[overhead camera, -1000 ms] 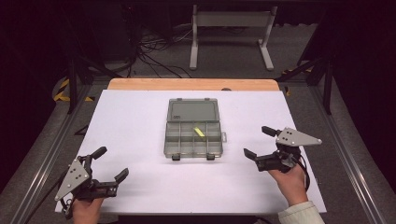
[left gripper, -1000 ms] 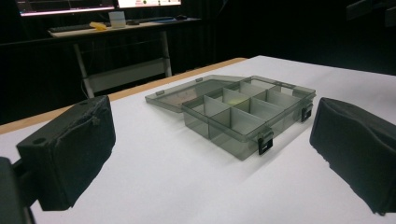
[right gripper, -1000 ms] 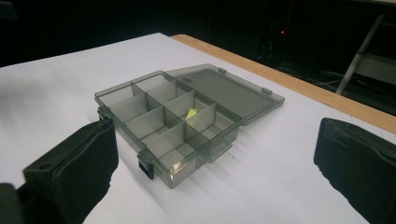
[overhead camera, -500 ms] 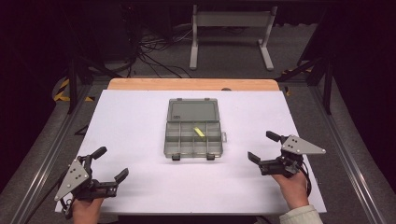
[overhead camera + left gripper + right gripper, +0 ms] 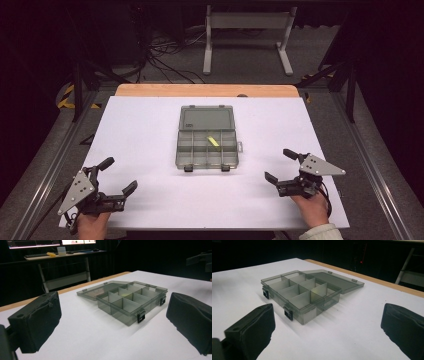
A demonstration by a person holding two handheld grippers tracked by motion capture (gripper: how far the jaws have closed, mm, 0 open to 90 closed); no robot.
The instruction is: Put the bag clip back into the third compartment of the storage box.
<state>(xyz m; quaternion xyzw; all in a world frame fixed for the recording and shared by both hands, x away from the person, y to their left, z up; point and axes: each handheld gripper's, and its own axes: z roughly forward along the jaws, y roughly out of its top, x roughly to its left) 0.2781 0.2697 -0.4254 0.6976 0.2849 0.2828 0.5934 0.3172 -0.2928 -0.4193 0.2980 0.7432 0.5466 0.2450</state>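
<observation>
High view — organizer box open, claws spread

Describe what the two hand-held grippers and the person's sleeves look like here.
Each hand-held gripper, left and right, is black with two blocky padded jaws, a grey three-cornered plate on top and a dark trailing cable. A light, ribbed sleeve cuff shows at the right wrist.

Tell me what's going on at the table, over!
Left gripper and right gripper both open, holding nothing. Box sits open mid-table, yellow piece in a middle compartment. Nothing between grippers and box.
</observation>
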